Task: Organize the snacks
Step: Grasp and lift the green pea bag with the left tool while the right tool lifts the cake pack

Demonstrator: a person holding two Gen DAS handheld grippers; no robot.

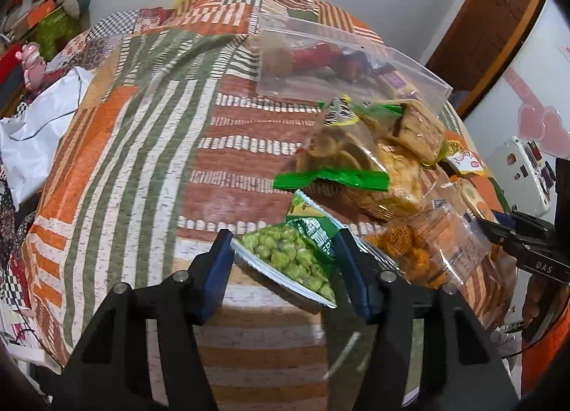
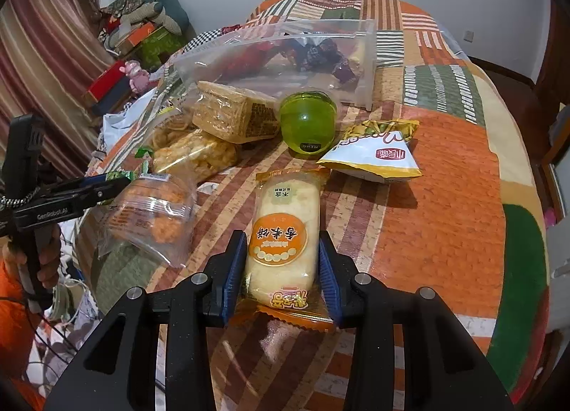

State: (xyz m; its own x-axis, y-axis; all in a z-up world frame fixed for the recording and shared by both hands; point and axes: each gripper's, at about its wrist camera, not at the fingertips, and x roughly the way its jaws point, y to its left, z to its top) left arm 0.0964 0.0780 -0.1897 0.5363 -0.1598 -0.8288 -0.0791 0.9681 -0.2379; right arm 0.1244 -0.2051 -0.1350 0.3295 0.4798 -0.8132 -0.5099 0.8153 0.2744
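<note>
A green pea packet [image 1: 285,254] sits tilted between the blue pads of my left gripper [image 1: 285,259], which is shut on its two sides. My right gripper [image 2: 283,268] is shut on an orange-and-white rice cracker packet [image 2: 281,229] that lies lengthwise on the quilt. Behind both stands a clear plastic box [image 1: 285,87] [image 2: 363,65] holding red and dark wrapped snacks. Loose snacks lie between: an orange cracker packet [image 1: 420,250] [image 2: 153,211], a brown cake block [image 2: 231,115], a green jelly cup [image 2: 308,119] and a yellow-white packet [image 2: 374,158].
Everything rests on a patchwork quilt [image 1: 142,126] [image 2: 445,215] on a bed. A white plastic bag [image 1: 35,136] lies at the left edge, with boxes and stuffed toys [image 2: 142,30] beyond. A hand [image 2: 46,258] holds the left gripper's handle. A wooden door frame [image 1: 481,19] stands at the right.
</note>
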